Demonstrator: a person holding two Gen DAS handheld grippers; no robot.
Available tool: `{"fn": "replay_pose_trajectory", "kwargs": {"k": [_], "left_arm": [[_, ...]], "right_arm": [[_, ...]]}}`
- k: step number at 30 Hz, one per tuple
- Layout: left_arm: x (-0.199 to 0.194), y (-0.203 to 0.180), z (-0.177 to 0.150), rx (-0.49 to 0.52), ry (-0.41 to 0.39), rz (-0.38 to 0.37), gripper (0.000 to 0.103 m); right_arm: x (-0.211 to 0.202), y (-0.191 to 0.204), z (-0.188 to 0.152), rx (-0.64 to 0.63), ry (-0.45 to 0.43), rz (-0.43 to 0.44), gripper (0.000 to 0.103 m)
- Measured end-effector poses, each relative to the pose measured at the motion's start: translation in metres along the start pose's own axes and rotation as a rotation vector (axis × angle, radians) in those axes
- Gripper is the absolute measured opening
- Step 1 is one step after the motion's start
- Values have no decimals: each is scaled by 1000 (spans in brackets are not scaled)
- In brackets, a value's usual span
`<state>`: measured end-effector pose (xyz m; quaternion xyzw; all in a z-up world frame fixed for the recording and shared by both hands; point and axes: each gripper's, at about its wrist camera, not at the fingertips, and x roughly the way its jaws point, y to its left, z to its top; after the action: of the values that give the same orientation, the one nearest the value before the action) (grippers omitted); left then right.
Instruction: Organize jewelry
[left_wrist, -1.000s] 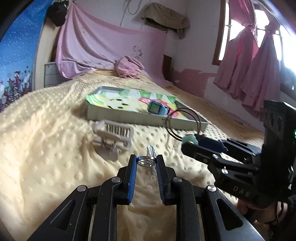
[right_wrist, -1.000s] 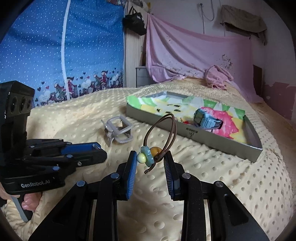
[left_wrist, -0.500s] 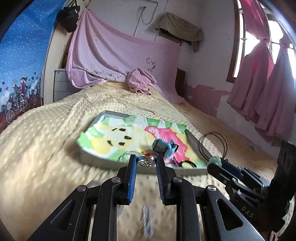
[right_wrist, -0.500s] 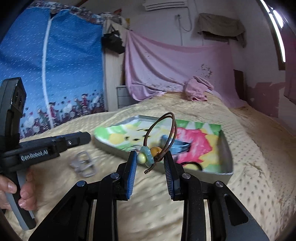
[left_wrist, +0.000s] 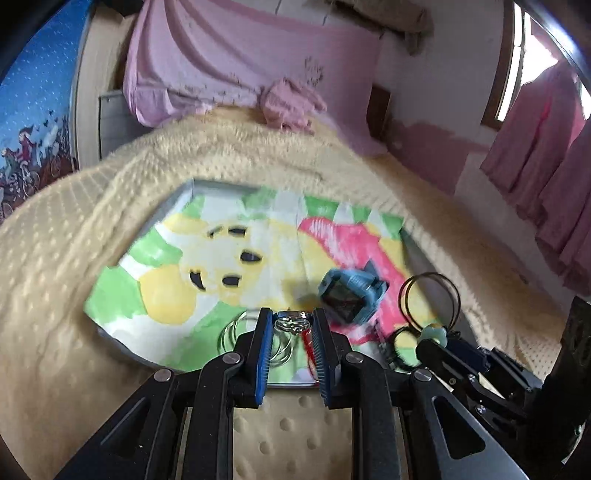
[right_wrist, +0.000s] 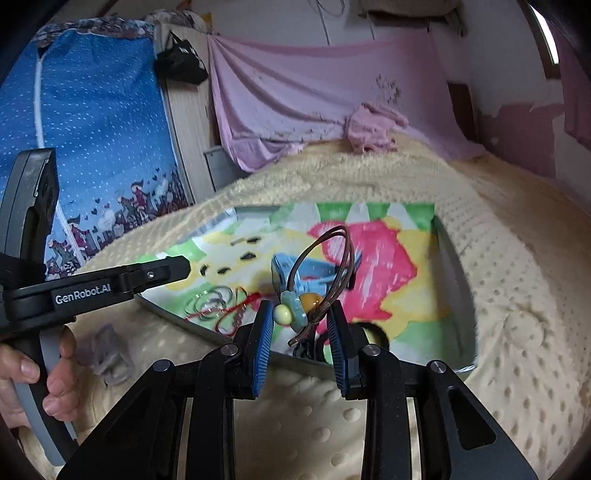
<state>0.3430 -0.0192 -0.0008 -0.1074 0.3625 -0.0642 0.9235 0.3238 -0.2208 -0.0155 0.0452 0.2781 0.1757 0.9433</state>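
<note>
My left gripper (left_wrist: 291, 323) is shut on a silver ring (left_wrist: 291, 322) and holds it over the near edge of a shallow grey tray (left_wrist: 192, 186) with a bright cartoon lining. My right gripper (right_wrist: 300, 318) is shut on the beads of a brown cord hair tie (right_wrist: 325, 258), also above the tray's near edge (right_wrist: 456, 258). In the tray lie a blue watch (left_wrist: 351, 291), silver bangles (right_wrist: 210, 301), a red string (right_wrist: 236, 304) and a black band (left_wrist: 402, 341). The right gripper also shows in the left wrist view (left_wrist: 436, 338).
The tray sits on a yellow dotted blanket (left_wrist: 55, 295) over a bed. A grey hair claw clip (right_wrist: 110, 354) lies on the blanket left of the tray. A pink cloth (right_wrist: 373, 125) lies at the bed's far end. Blue curtain on the left.
Both grippers have risen from the blanket and moved forward over the tray's near edge, each still holding its item. The hair clip stays behind on the blanket.
</note>
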Motion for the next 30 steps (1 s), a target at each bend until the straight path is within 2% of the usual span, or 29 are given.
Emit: {"fn": "replay_pose_trajectory", "kwargs": {"k": [5, 7, 14, 17, 18, 20, 21, 22, 27, 30], "left_arm": [[19, 6, 0, -18, 92, 4, 20], [21, 6, -1, -13, 106, 0, 20], [19, 7, -3, -25, 96, -16, 20], [18, 10, -4, -36, 80, -24, 23], [17, 11, -5, -37, 70, -26, 28], [11, 10, -5, -38, 45, -19, 47], [6, 10, -6, -38, 22, -12, 65], [0, 10, -6, -37, -6, -2, 69], [-22, 12, -12, -34, -76, 13, 70], [-41, 16, -18, -33, -132, 26, 83]], "right_arm": [[17, 0, -6, 8, 59, -2, 26], [21, -1, -7, 9, 79, -5, 26], [24, 0, -9, 7, 96, -11, 27], [23, 0, -9, 6, 94, -9, 32], [22, 1, -9, 4, 92, -12, 37], [20, 1, -8, 3, 85, -13, 39], [19, 1, -8, 4, 80, -15, 39], [17, 0, -9, 7, 73, -19, 40], [-1, -4, -9, 31, 6, -32, 49], [-17, -4, -11, 44, -54, -29, 64]]}}
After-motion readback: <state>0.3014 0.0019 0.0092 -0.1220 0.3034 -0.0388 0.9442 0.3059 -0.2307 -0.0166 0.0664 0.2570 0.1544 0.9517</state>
